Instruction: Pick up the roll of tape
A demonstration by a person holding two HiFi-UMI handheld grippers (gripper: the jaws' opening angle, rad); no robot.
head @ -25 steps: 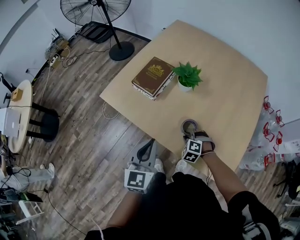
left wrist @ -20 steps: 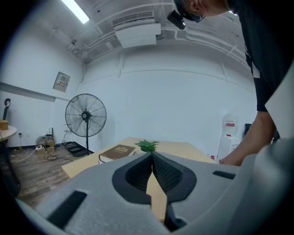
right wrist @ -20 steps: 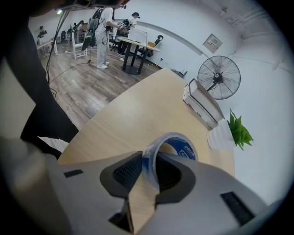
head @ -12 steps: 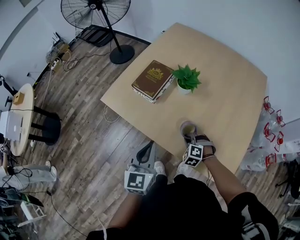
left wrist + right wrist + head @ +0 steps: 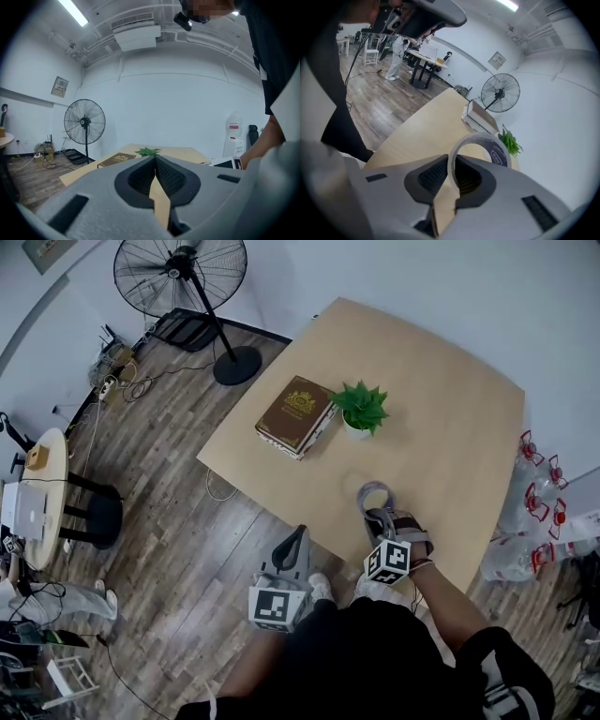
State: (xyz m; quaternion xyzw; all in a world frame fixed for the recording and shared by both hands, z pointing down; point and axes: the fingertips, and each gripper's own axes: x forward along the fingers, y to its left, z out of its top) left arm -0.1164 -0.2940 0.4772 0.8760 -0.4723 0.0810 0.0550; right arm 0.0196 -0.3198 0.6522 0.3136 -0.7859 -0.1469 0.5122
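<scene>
The roll of tape (image 5: 374, 494), a pale ring with a dark printed core, hangs just above the wooden table (image 5: 441, 427) near its front edge. My right gripper (image 5: 378, 513) is shut on its near wall. In the right gripper view the roll of tape (image 5: 499, 154) stands upright on edge between the pads of the right gripper (image 5: 452, 174), one jaw inside the ring and one outside. My left gripper (image 5: 299, 535) hangs in front of the table over the floor. In its own view the left gripper (image 5: 155, 161) is shut with nothing in it.
A brown book (image 5: 295, 413) and a small potted plant (image 5: 359, 409) sit mid-table beyond the tape. A standing fan (image 5: 183, 277) is on the floor at the far left, a small round table (image 5: 37, 474) at the left edge, water bottles (image 5: 534, 521) at the right.
The right gripper closed on the roll of tape as it lay on the table, then rose with it, so the roll now hangs off the tabletop. The left gripper stayed put.
</scene>
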